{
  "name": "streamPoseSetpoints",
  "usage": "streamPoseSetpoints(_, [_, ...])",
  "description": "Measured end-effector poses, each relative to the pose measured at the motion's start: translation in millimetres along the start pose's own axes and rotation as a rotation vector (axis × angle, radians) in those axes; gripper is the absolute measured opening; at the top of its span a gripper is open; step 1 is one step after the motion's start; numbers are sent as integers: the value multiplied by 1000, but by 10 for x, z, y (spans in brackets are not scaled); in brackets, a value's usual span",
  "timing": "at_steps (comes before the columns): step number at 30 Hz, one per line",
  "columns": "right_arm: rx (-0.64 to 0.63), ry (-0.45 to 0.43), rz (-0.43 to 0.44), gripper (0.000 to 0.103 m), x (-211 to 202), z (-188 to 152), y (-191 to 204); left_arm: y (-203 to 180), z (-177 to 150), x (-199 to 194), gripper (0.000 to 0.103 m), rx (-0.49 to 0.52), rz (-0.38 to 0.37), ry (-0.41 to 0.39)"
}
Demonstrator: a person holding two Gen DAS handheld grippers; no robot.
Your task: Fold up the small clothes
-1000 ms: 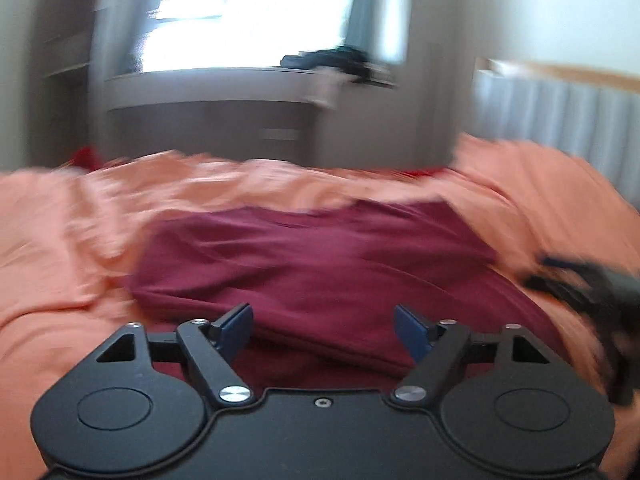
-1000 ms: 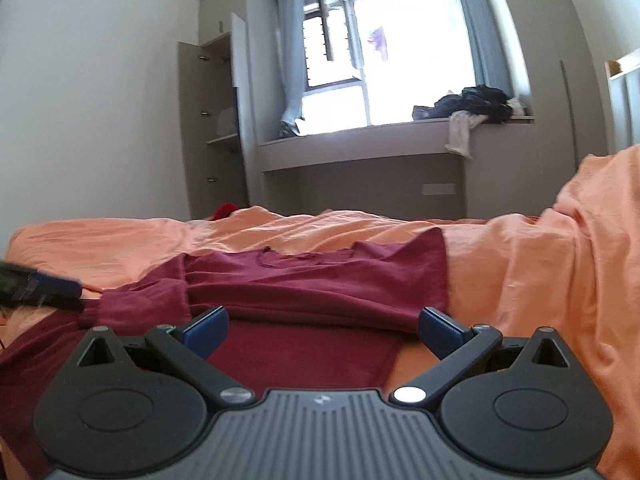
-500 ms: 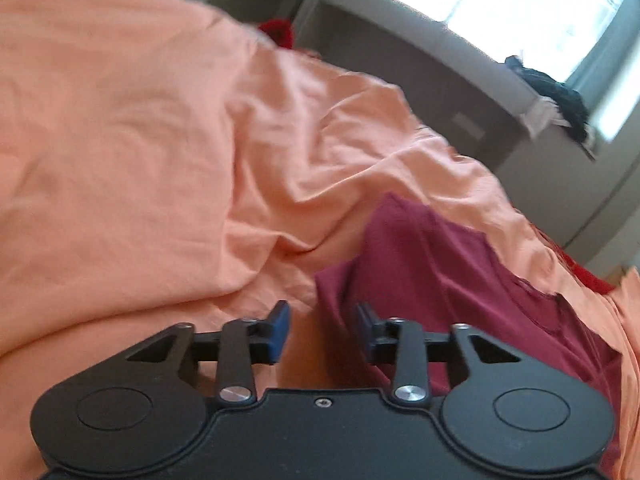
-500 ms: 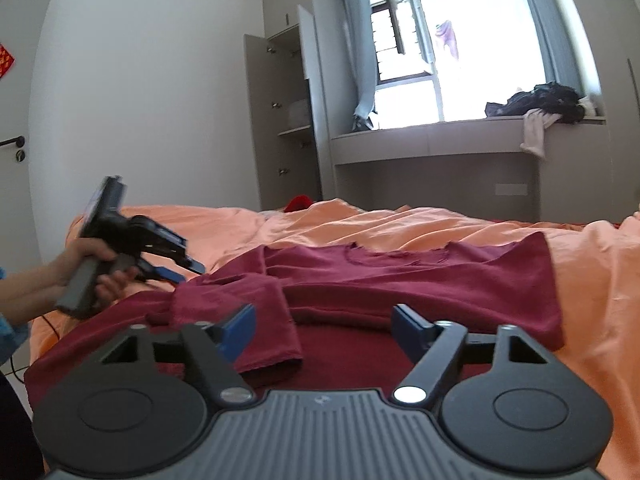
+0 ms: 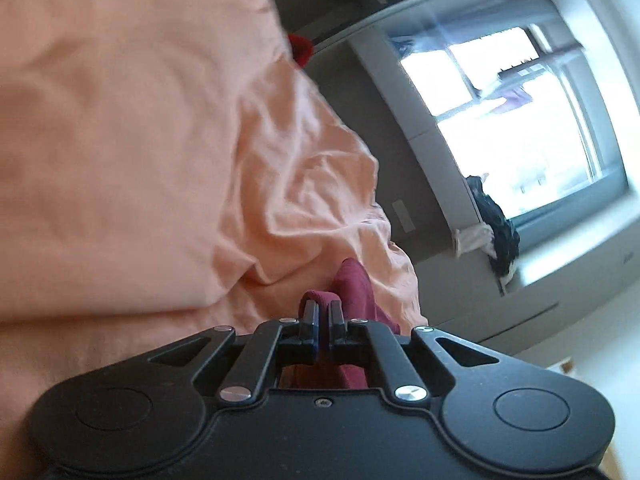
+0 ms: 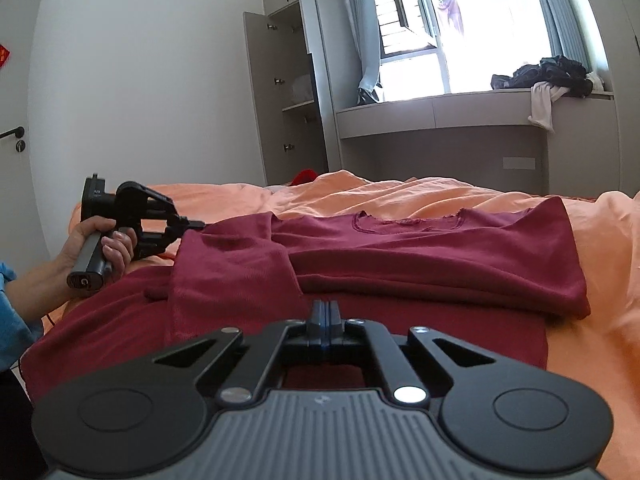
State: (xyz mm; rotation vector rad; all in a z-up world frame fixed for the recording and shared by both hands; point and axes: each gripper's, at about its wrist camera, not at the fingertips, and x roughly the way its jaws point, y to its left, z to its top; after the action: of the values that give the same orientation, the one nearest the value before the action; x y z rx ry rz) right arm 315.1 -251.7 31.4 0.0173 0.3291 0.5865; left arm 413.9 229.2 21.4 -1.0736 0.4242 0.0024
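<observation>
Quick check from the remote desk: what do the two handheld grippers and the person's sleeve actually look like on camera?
Both are black linkage grippers with silver pivot screws, round side discs and blue finger pads. The right gripper has a grey ribbed body. The left gripper has a smooth black one and a grey handle with a letter C on its butt. The sleeve is light blue.

The shirt (image 6: 400, 248) lies on the bed (image 6: 440, 196), before the window seat (image 6: 460, 116).

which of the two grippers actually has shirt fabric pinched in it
The left gripper: a fold of the maroon shirt sits between its closed fingers. The right gripper is shut pad to pad, nothing visible between.
</observation>
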Motion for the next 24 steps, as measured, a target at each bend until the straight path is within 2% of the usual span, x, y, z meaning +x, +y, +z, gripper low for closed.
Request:
streamPoseSetpoints(4, [-25, 5, -10, 0, 0, -10, 32, -41, -27, -17, 3, 10, 1, -7])
streamPoseSetpoints(7, [-17, 6, -9, 0, 2, -19, 20, 60, -5, -69, 3, -47, -80, -27])
streamPoseSetpoints(11, [-3, 3, -5, 0, 15, -41, -7, -8, -33, -113, 3, -4, -110, -32])
streamPoseSetpoints(16, [-7, -2, -17, 0, 0, -39, 9, -154, -91, -121, 5, 124, 36, -48])
streamPoseSetpoints(18, [-10, -6, -21, 1, -23, -48, 13, -199, -101, -151, 10, 162, 101, -65])
streamPoseSetpoints(19, [-11, -7, -22, 1, -38, -50, 14, -208, -99, -171, 15, 174, 121, -72])
streamPoseSetpoints(22, [-15, -10, -27, 3, -69, -58, 18, -231, -102, -247, 16, 213, 173, -106])
streamPoseSetpoints(24, [-14, -13, -32, 7, -77, -56, 18, -271, -113, -281, 21, 256, 193, -120])
